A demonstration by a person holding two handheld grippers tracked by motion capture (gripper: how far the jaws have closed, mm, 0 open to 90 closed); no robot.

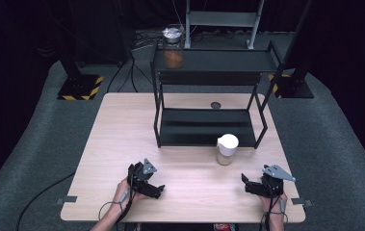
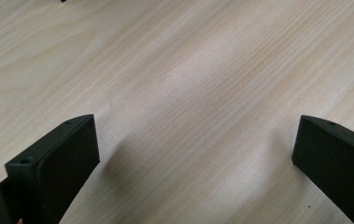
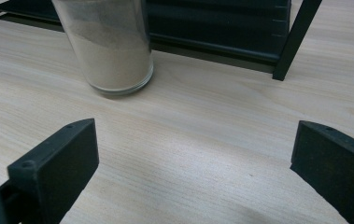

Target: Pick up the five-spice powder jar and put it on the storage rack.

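High view: two grippers low over a wooden table (image 1: 112,125), a black shelf rack (image 1: 209,77) at its far side.
Left of the rack's front, the left gripper (image 1: 158,191) has jaws spread wide, nothing between them. A white-lidded jar (image 1: 227,149) of pale powder stands just before the rack's front right leg. An orange-filled jar (image 1: 173,48) stands on the rack's top left. Rightmost, the right gripper (image 1: 245,185) gapes empty too.

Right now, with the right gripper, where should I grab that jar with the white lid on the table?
Probably the jar mid-wall, below its white lid, approached level from the near side. It stands upright on the table, round and straight-sided; the open right gripper already faces it.
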